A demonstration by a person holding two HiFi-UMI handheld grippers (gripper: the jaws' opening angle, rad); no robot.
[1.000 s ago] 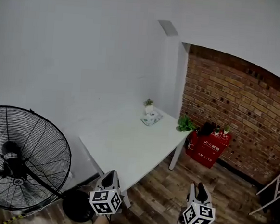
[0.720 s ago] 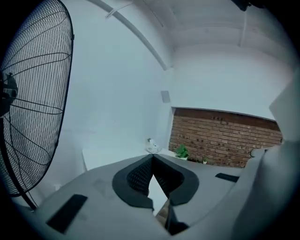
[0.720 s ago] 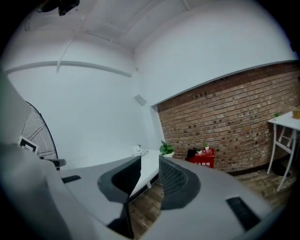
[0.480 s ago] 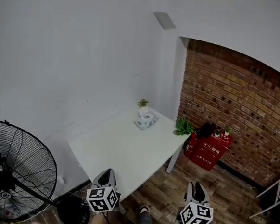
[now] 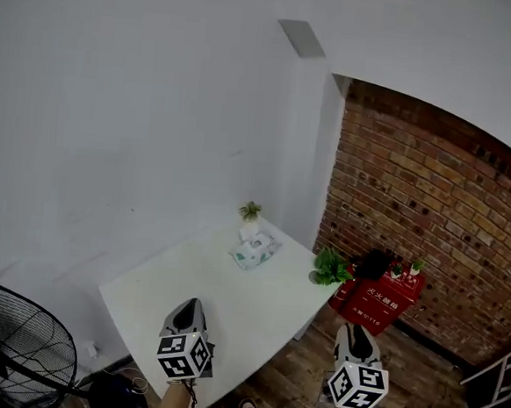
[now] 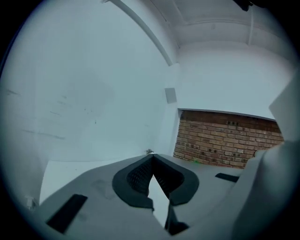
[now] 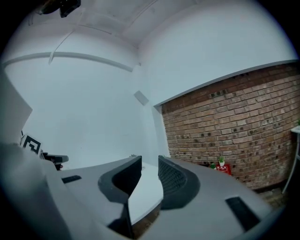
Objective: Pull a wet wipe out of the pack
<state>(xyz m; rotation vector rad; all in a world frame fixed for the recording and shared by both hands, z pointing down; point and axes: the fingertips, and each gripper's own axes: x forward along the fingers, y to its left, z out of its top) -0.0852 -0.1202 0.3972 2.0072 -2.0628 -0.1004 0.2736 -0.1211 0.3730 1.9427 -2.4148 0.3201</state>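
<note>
The pale, teal-patterned wet wipe pack [image 5: 253, 253] lay mid-frame on the white table [image 5: 170, 280]. The left gripper [image 5: 188, 306] was closed and empty, the right gripper [image 5: 356, 332] slightly parted.

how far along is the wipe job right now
Done: nothing; the pack sits untouched at the table's far end by a small plant. In hand: nothing; the left gripper is shut and empty, the right gripper open and empty, both well short of it. Left: reach the pack, grip a wipe, pull it out.
</note>
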